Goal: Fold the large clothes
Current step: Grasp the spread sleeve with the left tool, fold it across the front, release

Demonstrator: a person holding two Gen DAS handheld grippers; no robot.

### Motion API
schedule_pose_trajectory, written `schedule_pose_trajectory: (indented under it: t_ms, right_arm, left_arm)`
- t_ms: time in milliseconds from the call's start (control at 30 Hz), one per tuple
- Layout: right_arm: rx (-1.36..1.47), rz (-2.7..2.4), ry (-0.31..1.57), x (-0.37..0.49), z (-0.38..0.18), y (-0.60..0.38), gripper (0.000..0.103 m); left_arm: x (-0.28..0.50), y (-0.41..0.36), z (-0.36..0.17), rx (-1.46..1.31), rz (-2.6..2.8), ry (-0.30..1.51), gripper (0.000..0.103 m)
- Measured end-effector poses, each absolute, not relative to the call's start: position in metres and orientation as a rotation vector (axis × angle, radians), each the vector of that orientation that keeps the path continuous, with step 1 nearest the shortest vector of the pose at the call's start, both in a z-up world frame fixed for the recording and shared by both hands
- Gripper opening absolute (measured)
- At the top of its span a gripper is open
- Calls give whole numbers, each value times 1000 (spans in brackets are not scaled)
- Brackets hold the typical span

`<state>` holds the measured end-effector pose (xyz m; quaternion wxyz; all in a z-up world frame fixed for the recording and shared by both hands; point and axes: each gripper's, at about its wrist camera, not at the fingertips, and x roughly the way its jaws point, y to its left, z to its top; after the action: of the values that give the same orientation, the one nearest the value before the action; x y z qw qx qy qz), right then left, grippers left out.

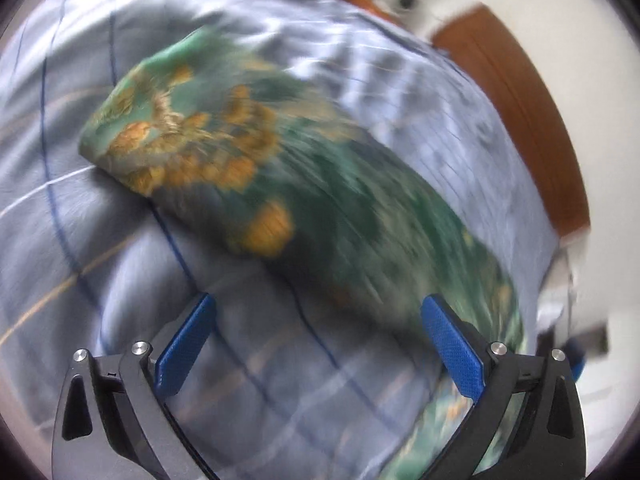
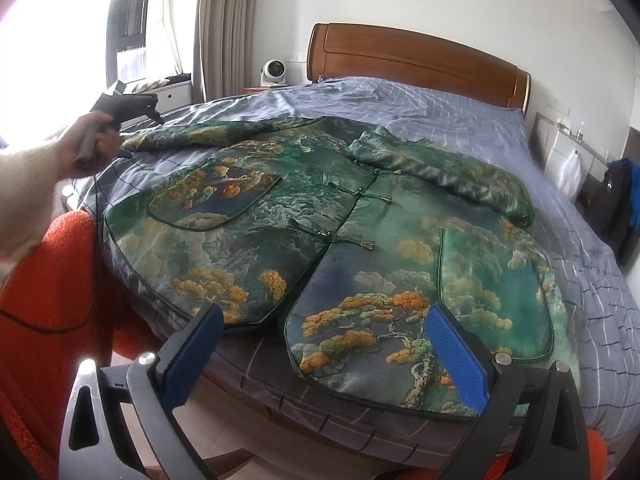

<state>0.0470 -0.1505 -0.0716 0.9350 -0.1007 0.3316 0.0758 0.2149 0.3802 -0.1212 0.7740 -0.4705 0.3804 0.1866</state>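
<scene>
A large green jacket (image 2: 320, 216) with orange and gold tree patterns lies front up on the bed, its right sleeve folded across the chest. Its left sleeve (image 2: 192, 136) stretches out to the left; the blurred left wrist view shows this sleeve (image 1: 224, 152). My left gripper (image 1: 316, 312) is open and empty just above the sleeve's near edge, and it shows held in a hand in the right wrist view (image 2: 128, 106). My right gripper (image 2: 324, 320) is open and empty over the jacket's bottom hem at the foot of the bed.
The bed has a blue checked cover (image 2: 580, 280) and a wooden headboard (image 2: 416, 60). A small white fan (image 2: 274, 72) stands on the nightstand. Curtains (image 2: 224, 28) and a window are at back left. Orange fabric (image 2: 52, 280) is at near left. A dark bag (image 2: 616, 200) stands at right.
</scene>
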Motion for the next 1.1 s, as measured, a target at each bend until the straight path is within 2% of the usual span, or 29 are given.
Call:
schedule_pose_trajectory:
  t_ms: [33,67,133,233,333,433,533,633,667,700,733,800,867,933,1100]
  right_arm:
    - [-209,153,680,47,-72,-150,100]
    - [-208,153,682,47,-72,-150,100]
    - [-205,150,688,47,-73,-151,100]
    - [-192,145,698,48,-75,-155,100]
    - [-171,147,695,49,-77,-160,100]
    - [-140,163,697,52,-80,-164,100]
    - [-116,176,706,53,-83,-166,100]
    - [-99,167,686,49,-79,-172,100]
    - [-97,161,680,48,-78,-174,100]
    - [-93,152,672,46,-77,-176,100]
    - [-89,143,669,44,-76,-179,100]
    - [-77,124,670,42,-77,-186,100]
    - [-56,107,671,40,-76,-193,100]
    - [-38,96,661,37,-74,-198,100]
    - [-4,90,632,33,-71,-209,100]
  left_arm:
    - [216,386,-124,-1049,421,802,95]
    - [217,388,-125,-1058,431,781,81]
    - [224,391,-118,-1040,439,770,12]
    - [236,374,-77,-869,450,756,10]
    - [260,310,1,-468,428,709,10]
    - [286,202,66,-79,311,621,10]
    - [309,83,89,195,151,554,10]
    - [331,-1,73,316,25,543,12]
    - [337,-25,63,345,-9,549,16]
    - [347,-61,41,393,-61,573,29]
    - [352,-79,25,426,-92,601,59]
    - [361,-114,-13,495,-118,672,87]
    - [362,-133,-46,527,-143,741,87]
    - [358,-129,-57,499,-178,794,87]
    - [345,-94,-35,429,-164,816,92]
